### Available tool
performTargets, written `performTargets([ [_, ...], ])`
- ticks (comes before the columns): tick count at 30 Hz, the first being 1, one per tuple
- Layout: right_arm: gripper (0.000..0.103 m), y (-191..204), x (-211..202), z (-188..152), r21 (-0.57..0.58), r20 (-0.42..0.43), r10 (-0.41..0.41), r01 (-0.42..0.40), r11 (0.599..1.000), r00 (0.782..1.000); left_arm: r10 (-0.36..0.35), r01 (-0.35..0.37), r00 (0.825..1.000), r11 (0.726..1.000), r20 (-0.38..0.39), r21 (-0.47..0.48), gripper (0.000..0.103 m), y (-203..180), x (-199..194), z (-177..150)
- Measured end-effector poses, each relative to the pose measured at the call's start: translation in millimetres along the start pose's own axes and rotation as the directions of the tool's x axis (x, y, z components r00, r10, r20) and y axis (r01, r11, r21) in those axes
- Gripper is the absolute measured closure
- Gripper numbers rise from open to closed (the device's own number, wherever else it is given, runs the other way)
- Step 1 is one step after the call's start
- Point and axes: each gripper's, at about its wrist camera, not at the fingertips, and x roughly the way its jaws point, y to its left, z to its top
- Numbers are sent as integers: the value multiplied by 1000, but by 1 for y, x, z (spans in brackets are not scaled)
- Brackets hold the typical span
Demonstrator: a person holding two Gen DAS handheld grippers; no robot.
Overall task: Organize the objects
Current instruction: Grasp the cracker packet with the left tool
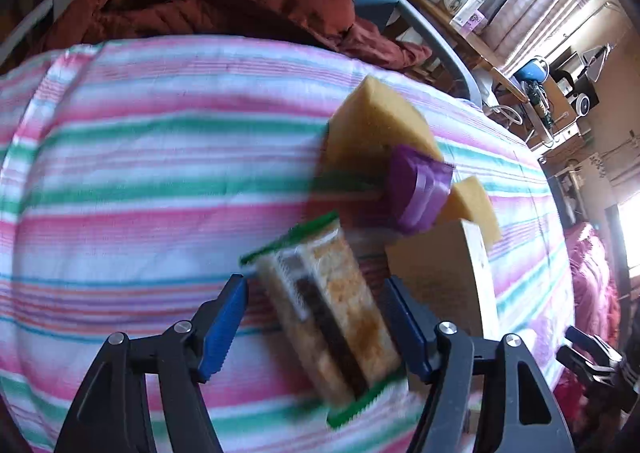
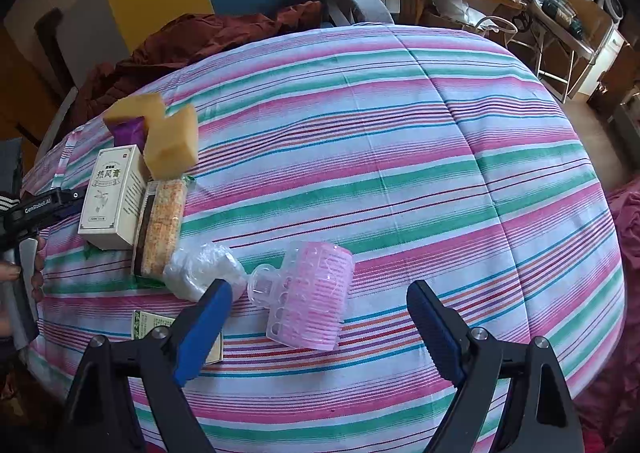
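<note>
Objects are gathering in a row at one edge of the striped table: a snack bar in a green-edged wrapper is lying against a white box, with a yellow sponge and a purple packet just beyond. In the left wrist view the left tongs are standing partly open around the snack bar; the blue pads are not pressing on it. The right tongs are hanging wide open and empty over a pink hair roller, which is lying beside a crumpled clear bag.
</note>
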Motion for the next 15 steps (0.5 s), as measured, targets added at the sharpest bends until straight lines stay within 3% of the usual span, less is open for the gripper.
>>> performTargets([
  [3, 13, 0, -1, -1, 2, 3, 1, -1, 1000, 1000, 49, -50, 999, 997, 12, 60, 32, -10, 6, 1],
  [6, 13, 0, 0, -1, 4, 1, 2, -2, 1000, 1000, 104, -109, 994, 978, 36, 179, 31, -21, 8, -9],
  [8, 13, -1, 0, -1, 7, -2, -2, 2, 1000, 1000, 107, -115, 993, 971, 51, 211, 32, -20, 7, -16],
  [11, 13, -2, 1, -1, 13, -9, -14, 14, 1000, 1000, 99, -111, 993, 965, 63, 239, 43, -12, 0, -23],
  [12, 13, -3, 1, -1, 17, -10, -16, 17, 1000, 1000, 102, -116, 992, 963, 68, 244, 54, -7, -4, -26],
  [15, 13, -7, 2, -1, 44, -16, -27, 28, 999, 999, 59, -73, 996, 966, 64, 247, 58, 8, -15, -33],
])
